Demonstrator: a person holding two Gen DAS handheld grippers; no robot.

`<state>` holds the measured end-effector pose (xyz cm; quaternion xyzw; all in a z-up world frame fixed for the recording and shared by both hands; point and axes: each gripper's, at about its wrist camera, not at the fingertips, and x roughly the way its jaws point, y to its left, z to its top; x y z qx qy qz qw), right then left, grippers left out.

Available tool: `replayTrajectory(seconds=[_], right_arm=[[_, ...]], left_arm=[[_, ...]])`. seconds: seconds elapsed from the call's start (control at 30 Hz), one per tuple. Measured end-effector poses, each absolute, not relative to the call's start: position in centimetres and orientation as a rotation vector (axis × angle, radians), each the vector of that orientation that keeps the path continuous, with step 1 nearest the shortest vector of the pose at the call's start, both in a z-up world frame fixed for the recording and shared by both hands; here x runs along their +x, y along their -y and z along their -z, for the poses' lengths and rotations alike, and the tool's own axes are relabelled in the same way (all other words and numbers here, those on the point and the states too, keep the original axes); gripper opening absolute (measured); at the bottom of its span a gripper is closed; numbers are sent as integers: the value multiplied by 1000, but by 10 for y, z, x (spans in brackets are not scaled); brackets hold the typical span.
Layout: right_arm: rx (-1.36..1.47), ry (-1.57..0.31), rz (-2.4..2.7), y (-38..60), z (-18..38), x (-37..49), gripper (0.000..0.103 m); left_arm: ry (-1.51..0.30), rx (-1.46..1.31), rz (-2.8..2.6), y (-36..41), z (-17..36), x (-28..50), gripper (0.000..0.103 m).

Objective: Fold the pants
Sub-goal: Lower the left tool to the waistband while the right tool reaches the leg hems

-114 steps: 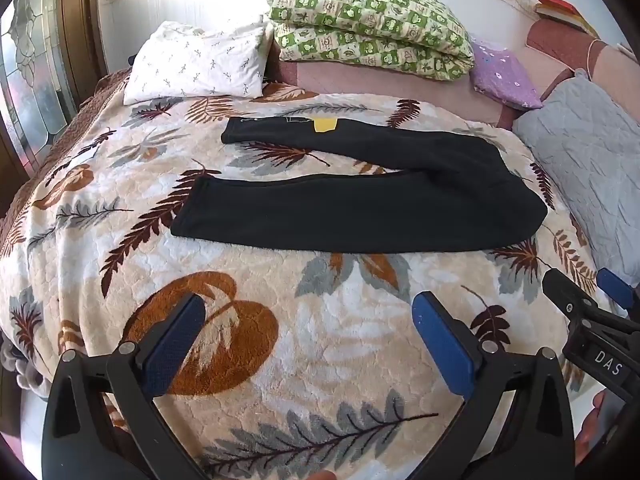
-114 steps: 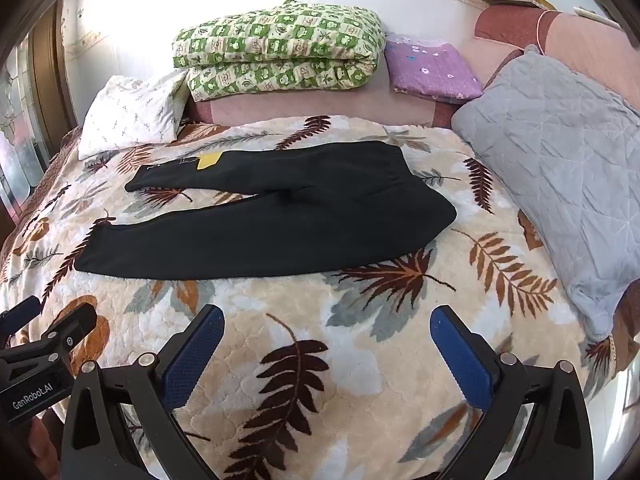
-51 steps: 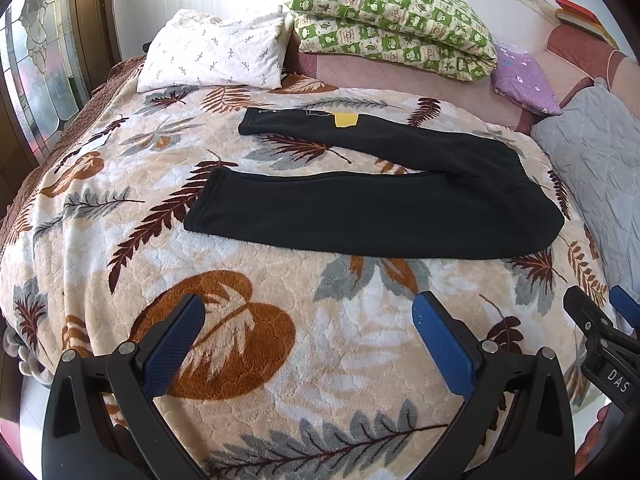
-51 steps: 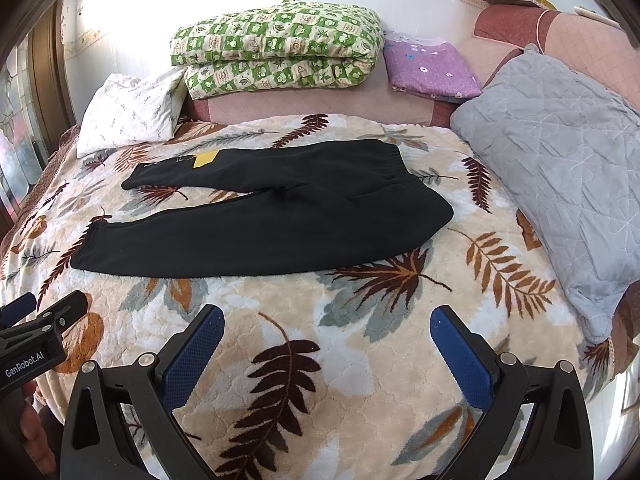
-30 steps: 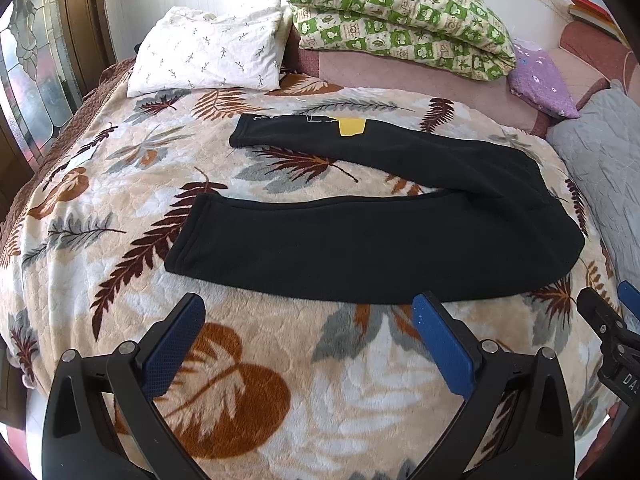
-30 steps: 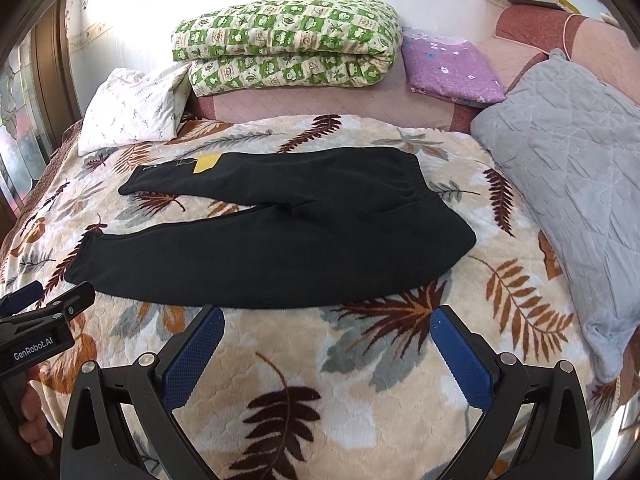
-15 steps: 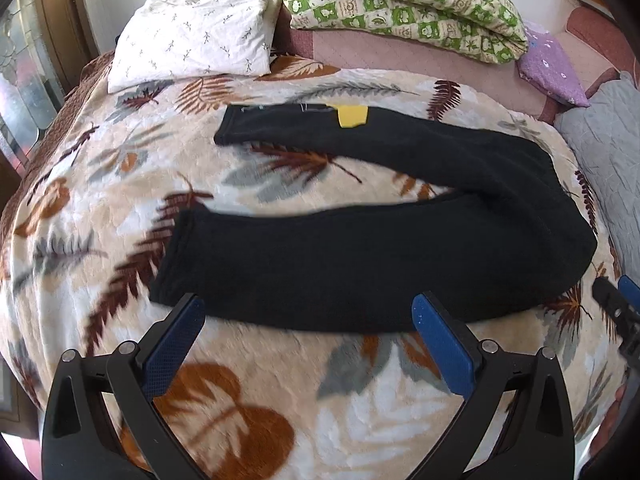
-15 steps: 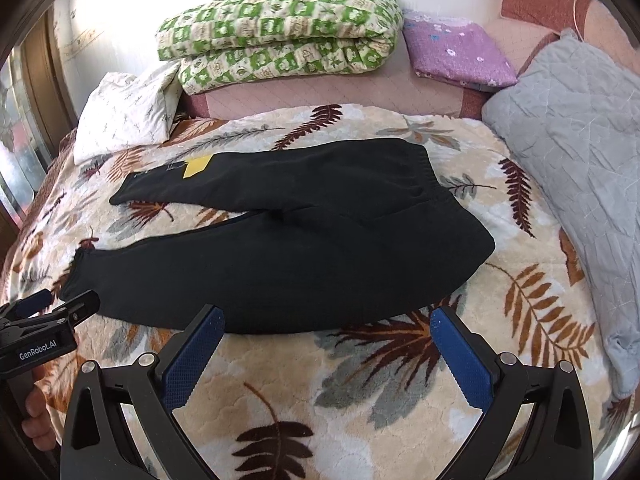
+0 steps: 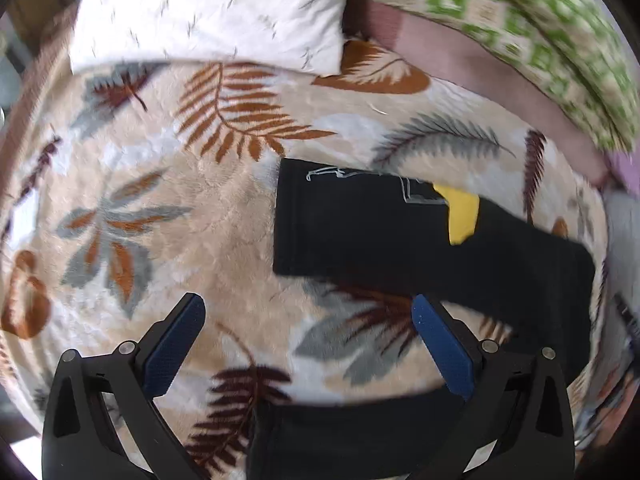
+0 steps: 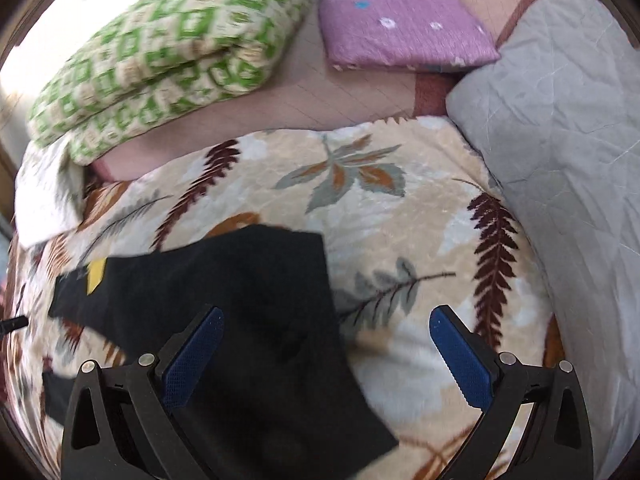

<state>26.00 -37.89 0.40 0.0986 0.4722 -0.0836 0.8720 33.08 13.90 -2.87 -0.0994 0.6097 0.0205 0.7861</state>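
Pants: black pants (image 9: 360, 236) lie spread flat on the leaf-print blanket (image 9: 168, 208) of the bed, legs apart in a V; a yellow tag (image 9: 462, 216) sits on the far leg.
Left tool: left tool (image 9: 308, 344) has its blue pads wide apart, empty, low over the blanket between the two legs, near the far cuff.
Right tool: right tool (image 10: 326, 344) is spread wide, empty, above the waist end (image 10: 280, 320).
Bedding: white pillow (image 9: 208, 12), green checked quilt (image 10: 168, 52), purple cushion (image 10: 400, 28), grey quilted cover (image 10: 568, 128).

green quilt (image 9: 560, 40) blurred, pants (image 10: 240, 320) cropped below
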Motion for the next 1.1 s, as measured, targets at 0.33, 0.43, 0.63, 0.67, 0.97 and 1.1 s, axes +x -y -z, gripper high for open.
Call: replayTrajectory(seconds=[0.33, 0.43, 0.63, 0.67, 0.97, 1.1], right_arm=[[225, -1042, 178, 385, 40, 308, 102], [230, -1048, 178, 386, 46, 311, 102], [250, -1052, 158, 396, 48, 323, 102], [263, -1061, 135, 398, 48, 326, 102], [367, -1140, 29, 411, 54, 353, 96], [416, -1188, -26, 408, 66, 365, 81]], left_arm=[[-1393, -364, -58, -159, 78, 390, 103], [-1417, -421, -6, -156, 84, 394, 97], [-1398, -372, 35, -145, 81, 400, 87], [-1401, -369, 45, -144, 80, 399, 87], [-1377, -294, 56, -132, 86, 417, 87], [-1372, -283, 72, -124, 87, 420, 72]])
